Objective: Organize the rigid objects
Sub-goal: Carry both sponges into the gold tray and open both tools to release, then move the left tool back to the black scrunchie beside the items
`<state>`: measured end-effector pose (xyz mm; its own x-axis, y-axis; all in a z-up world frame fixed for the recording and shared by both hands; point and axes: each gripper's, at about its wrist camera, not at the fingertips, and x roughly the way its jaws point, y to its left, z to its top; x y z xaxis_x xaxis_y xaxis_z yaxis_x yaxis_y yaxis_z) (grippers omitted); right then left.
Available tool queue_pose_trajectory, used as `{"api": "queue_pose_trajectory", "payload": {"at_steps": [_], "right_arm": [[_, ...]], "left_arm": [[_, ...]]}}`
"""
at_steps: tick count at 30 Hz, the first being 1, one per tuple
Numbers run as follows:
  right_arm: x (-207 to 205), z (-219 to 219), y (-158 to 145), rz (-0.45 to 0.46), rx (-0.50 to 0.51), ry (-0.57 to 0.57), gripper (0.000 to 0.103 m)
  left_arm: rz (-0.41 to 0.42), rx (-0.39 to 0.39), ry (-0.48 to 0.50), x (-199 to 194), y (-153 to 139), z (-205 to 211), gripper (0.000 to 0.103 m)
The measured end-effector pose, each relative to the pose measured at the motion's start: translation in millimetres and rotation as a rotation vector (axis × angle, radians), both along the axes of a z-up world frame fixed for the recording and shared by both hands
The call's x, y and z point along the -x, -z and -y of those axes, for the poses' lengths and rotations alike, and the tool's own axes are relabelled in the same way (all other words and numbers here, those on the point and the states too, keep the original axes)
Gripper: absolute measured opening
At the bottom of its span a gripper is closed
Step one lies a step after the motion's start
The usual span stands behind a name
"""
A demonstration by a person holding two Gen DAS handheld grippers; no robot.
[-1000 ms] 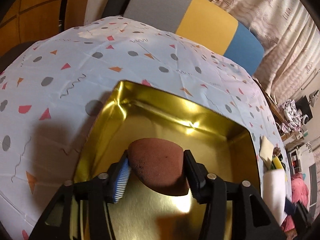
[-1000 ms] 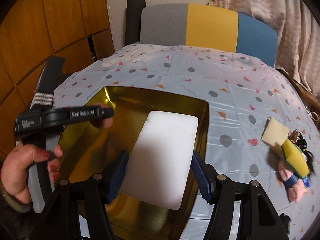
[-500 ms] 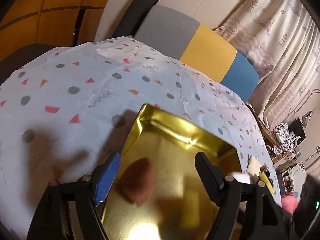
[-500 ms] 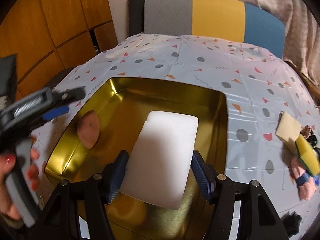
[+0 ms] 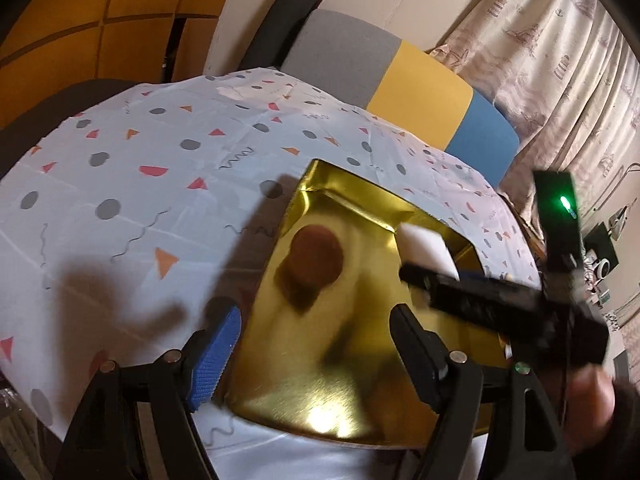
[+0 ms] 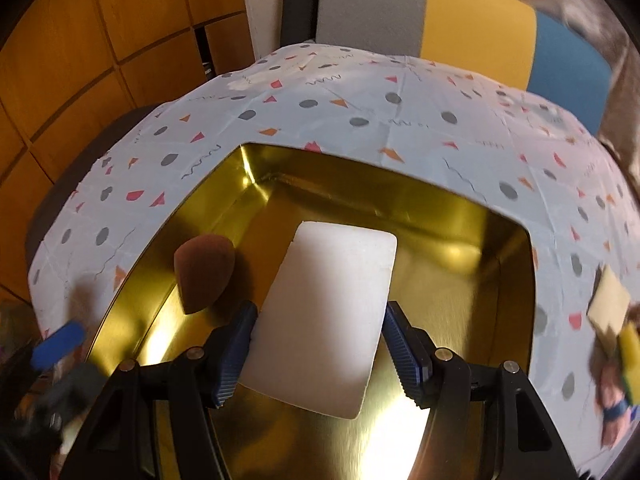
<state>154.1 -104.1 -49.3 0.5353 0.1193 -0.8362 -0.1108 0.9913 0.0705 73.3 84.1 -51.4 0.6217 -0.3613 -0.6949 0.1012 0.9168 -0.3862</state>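
Gold tray (image 6: pixel 516 280) holds brown sponge (image 6: pixel 204 272), clamped white block (image 6: pixel 324 320).

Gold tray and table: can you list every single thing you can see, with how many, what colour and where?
Tray: one, shiny gold, on the tablecloth.
Egg-shaped sponge: one, brown, inside the tray, left side.
Foam block: one, white, over the tray, between the right gripper's fingers.
Tablecloth: one, pale with grey dots and red and orange triangles.
Sponge pieces: cream and yellow, on the table's right edge.
Chair: one, grey, yellow and blue, behind the table.
Left gripper: open, empty.
Right gripper: shut on the block.
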Motion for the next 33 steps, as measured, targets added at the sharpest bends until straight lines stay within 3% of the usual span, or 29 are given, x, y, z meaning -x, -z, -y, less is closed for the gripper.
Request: {"api": "queue_pose_trajectory", "payload": {"at_steps": [10, 12, 14, 16, 26, 33], "right_arm": [[-48, -20, 17, -0.006, 0.061, -0.009, 0.066], [-57, -21, 19, -0.007, 0.035, -0.010, 0.070], [-63, -22, 22, -0.019, 0.002, -0.017, 0.084], [-64, -24, 23, -0.020, -0.004, -0.013, 0.089], [-36, -16, 9, -0.046, -0.055, -0.043, 0.091], [9, 13, -11, -0.077, -0.117, -0.050, 0.091]], "left_arm": [[0.002, -0.004, -0.034, 17, 6, -19, 0.078], [-0.004, 0.002, -0.039, 18, 8, -21, 0.078], [-0.009, 0.002, -0.037, 18, 9, -20, 0.078], [-0.011, -0.005, -0.035, 19, 10, -19, 0.078], [-0.022, -0.008, -0.043, 26, 13, -13, 0.078], [-0.016, -0.015, -0.028, 34, 9, -3, 0.078]]}}
